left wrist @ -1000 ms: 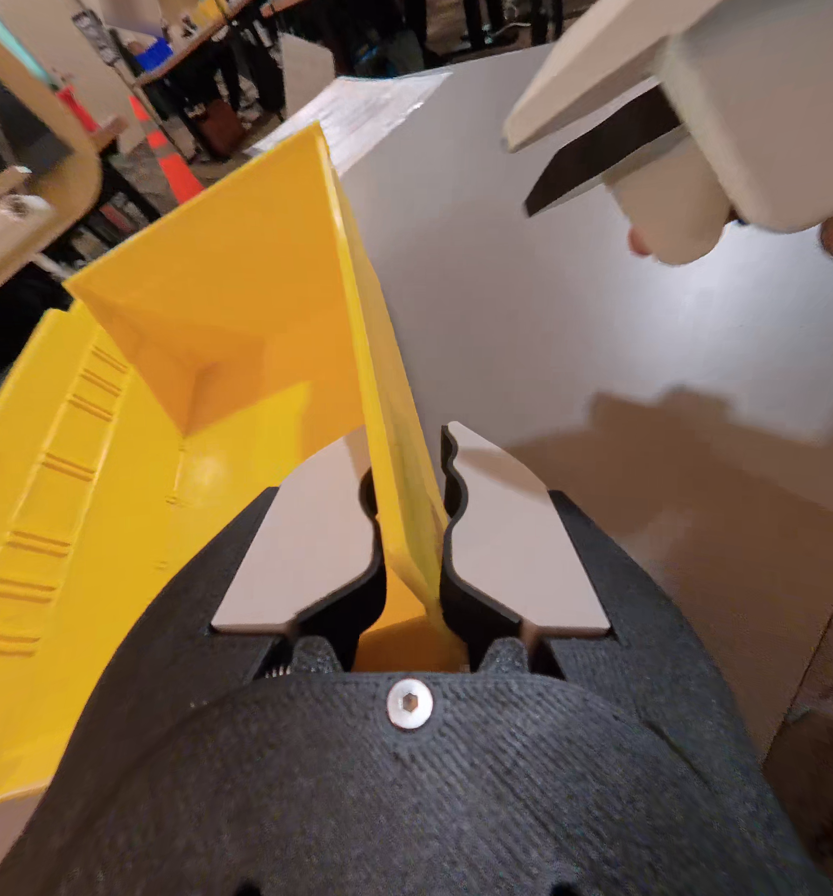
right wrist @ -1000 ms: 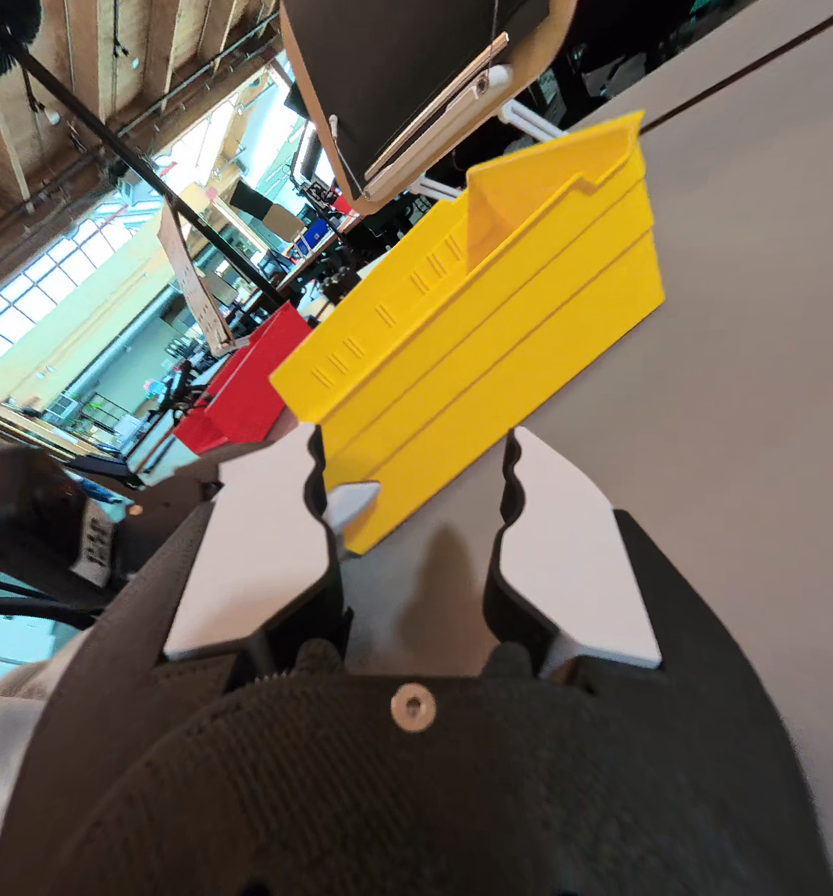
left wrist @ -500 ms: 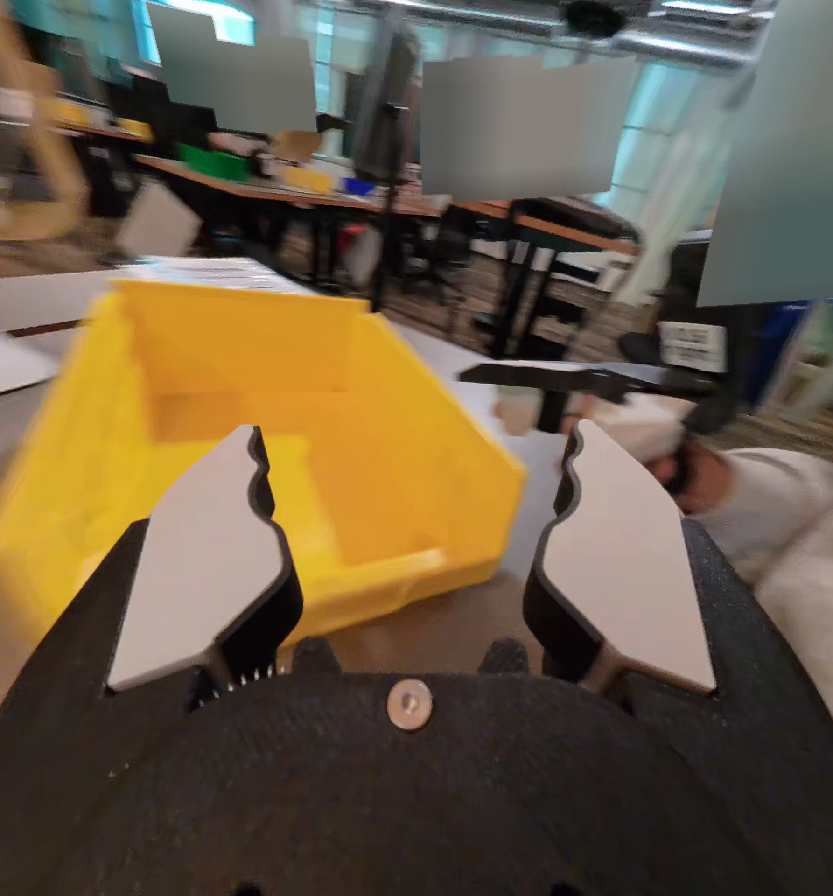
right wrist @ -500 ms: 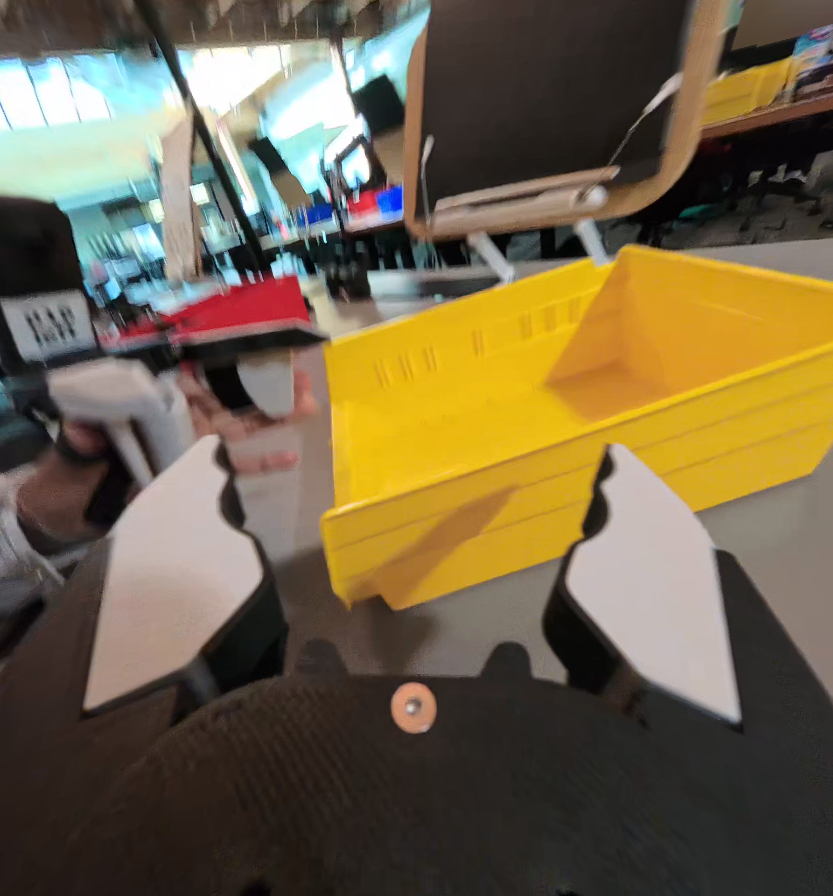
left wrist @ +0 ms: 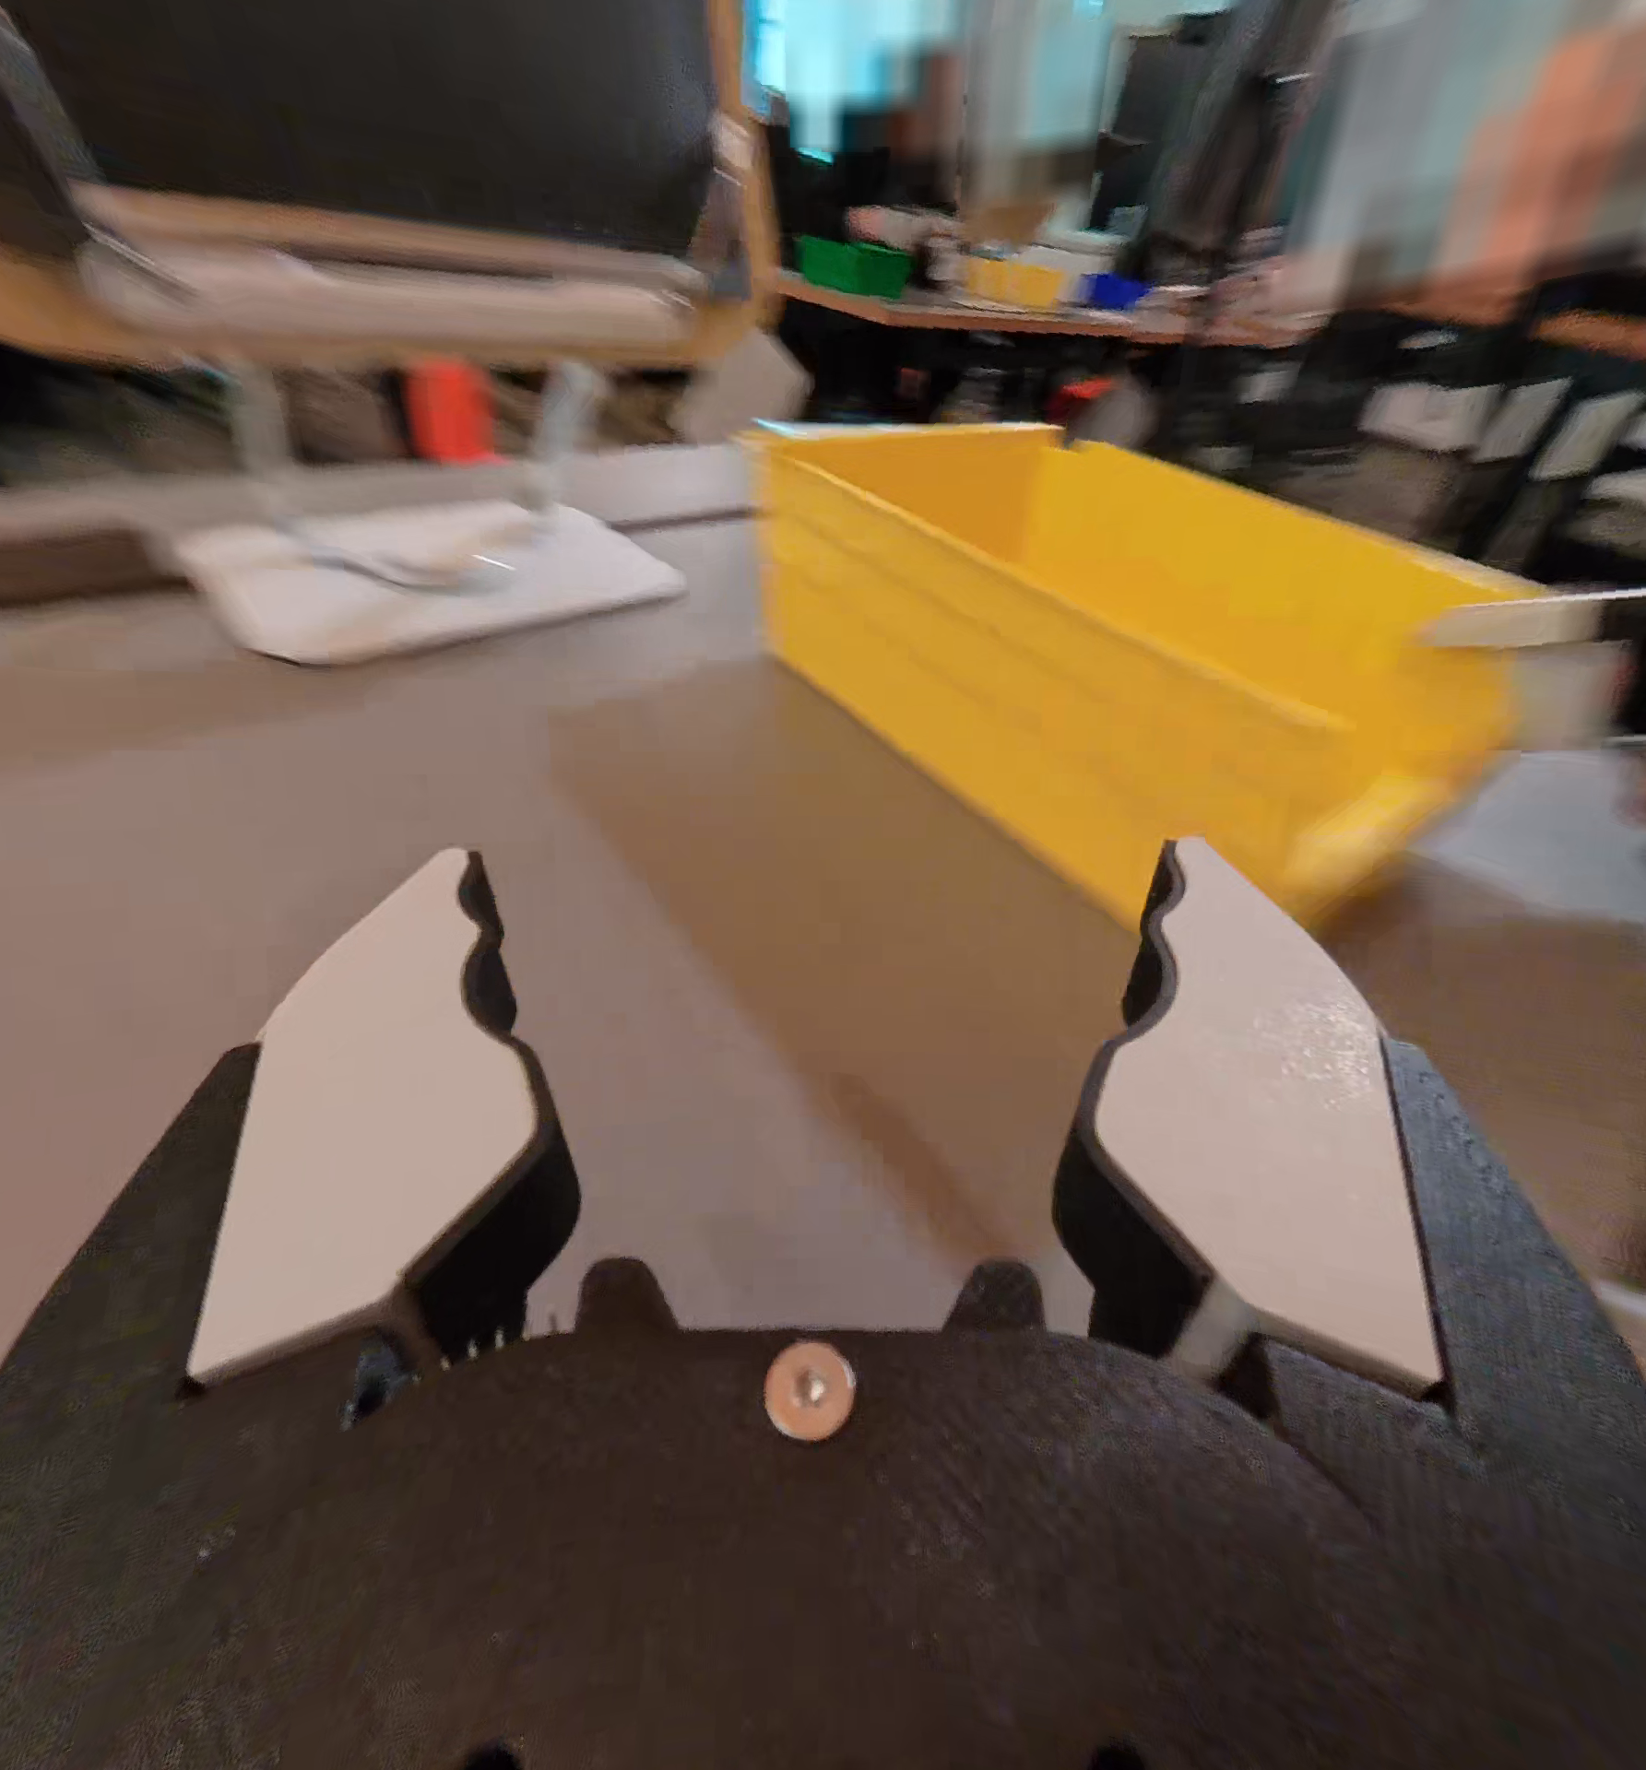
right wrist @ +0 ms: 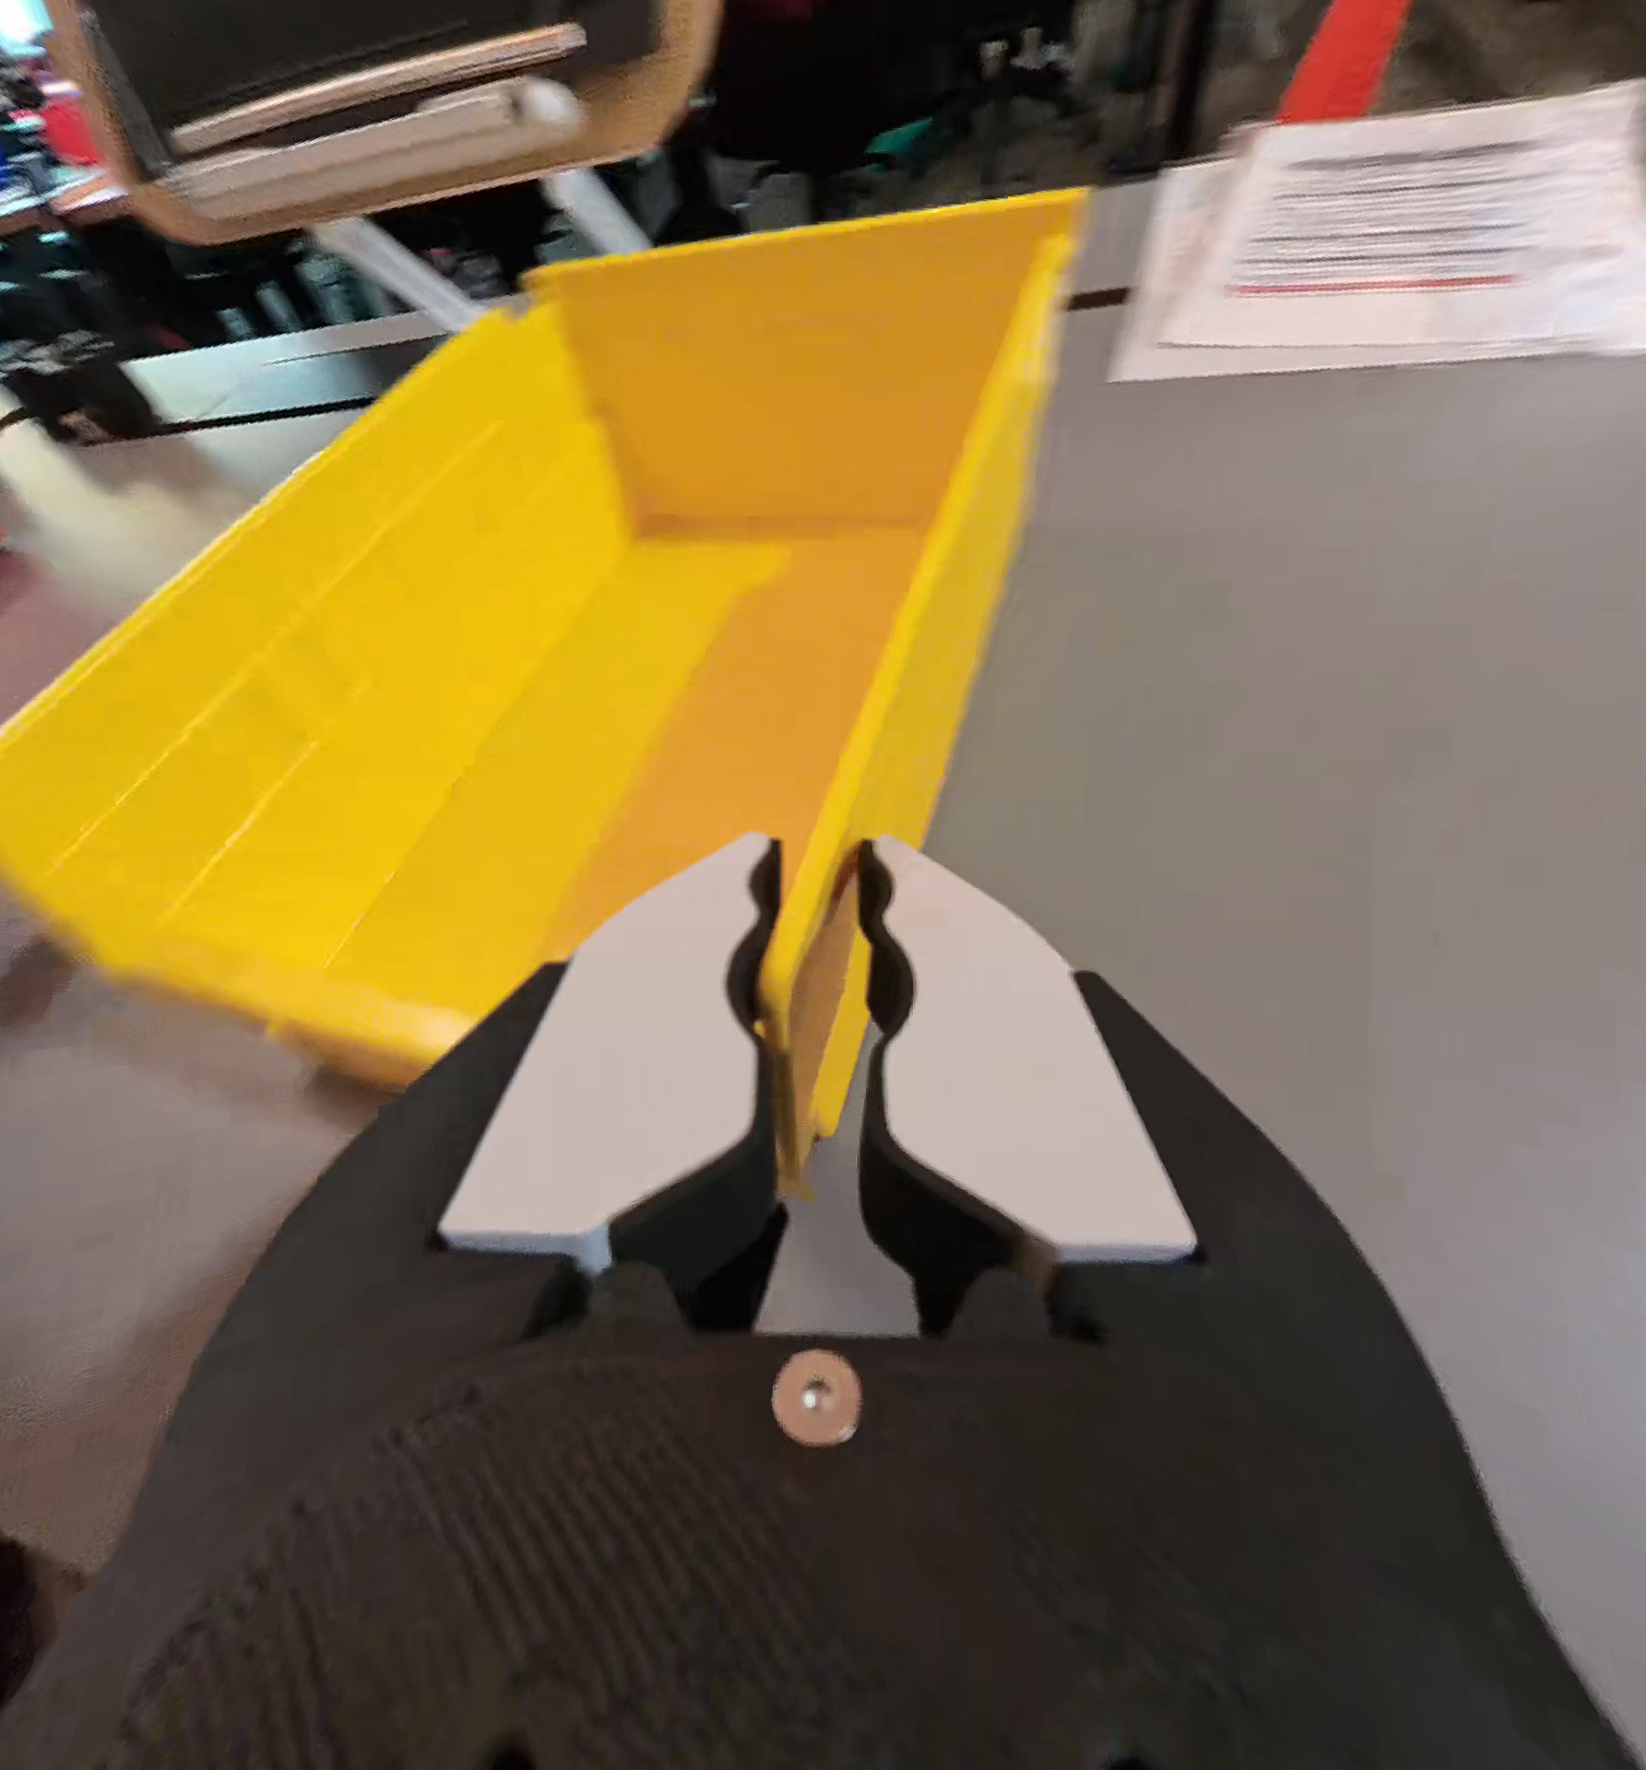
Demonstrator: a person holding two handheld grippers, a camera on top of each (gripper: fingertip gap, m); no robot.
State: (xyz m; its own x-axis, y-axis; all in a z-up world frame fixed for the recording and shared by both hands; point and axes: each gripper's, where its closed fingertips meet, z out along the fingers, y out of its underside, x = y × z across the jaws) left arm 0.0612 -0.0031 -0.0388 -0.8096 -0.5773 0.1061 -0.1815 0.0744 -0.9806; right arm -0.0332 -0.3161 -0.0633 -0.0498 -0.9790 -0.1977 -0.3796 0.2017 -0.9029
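since before, right tongs (right wrist: 819, 852) clamp yellow bin (right wrist: 895, 766) wall; left tongs (left wrist: 819, 862) gape empty.

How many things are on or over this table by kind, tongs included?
yellow bin: 1, side wall pinched in the right tongs
printed sheet: 1
white stand base: 1
tongs: 2, the left tongs open and empty
Total: 5

Bin (left wrist: 1068, 661): we see its right end smeared by blur.
Paper (right wrist: 1413, 230): we find it blurred, cut off right.
Background: we cannot resolve it.
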